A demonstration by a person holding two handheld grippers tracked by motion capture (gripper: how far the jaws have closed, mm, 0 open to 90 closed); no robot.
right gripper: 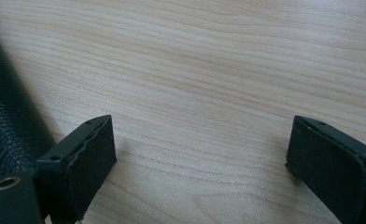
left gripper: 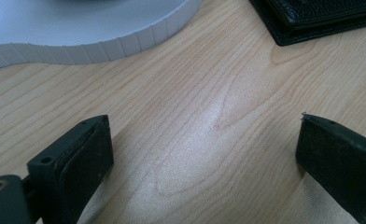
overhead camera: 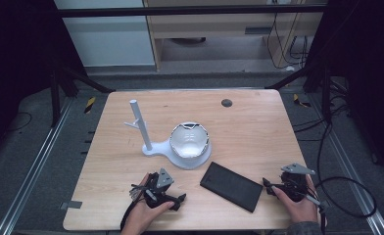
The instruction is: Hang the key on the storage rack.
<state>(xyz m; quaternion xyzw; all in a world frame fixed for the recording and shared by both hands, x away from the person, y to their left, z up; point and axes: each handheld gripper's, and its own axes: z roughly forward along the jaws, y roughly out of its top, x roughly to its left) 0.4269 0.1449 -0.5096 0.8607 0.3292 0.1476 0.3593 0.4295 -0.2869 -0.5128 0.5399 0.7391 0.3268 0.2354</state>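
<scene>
Left gripper (overhead camera: pixel 180 199), lower left of centre in the high view: jaws spread apart, nothing between them, resting on the light wooden table (overhead camera: pixel 258 122). White stand with upright post and cracked white bowl (overhead camera: pixel 190 139), mid-frame. Flat black rectangular leather case (overhead camera: pixel 231 186), lower centre, lies between both grippers. Right gripper (overhead camera: pixel 268 186), lower right: jaws apart, empty, just beside the case.

tongs (overhead camera: pixel 180 199) x2 | blk case (overhead camera: pixel 231 186) x1 | white stand (overhead camera: pixel 153 142) x1 | bowl (overhead camera: pixel 189 139) x1 | table (overhead camera: pixel 249 127) x1
</scene>
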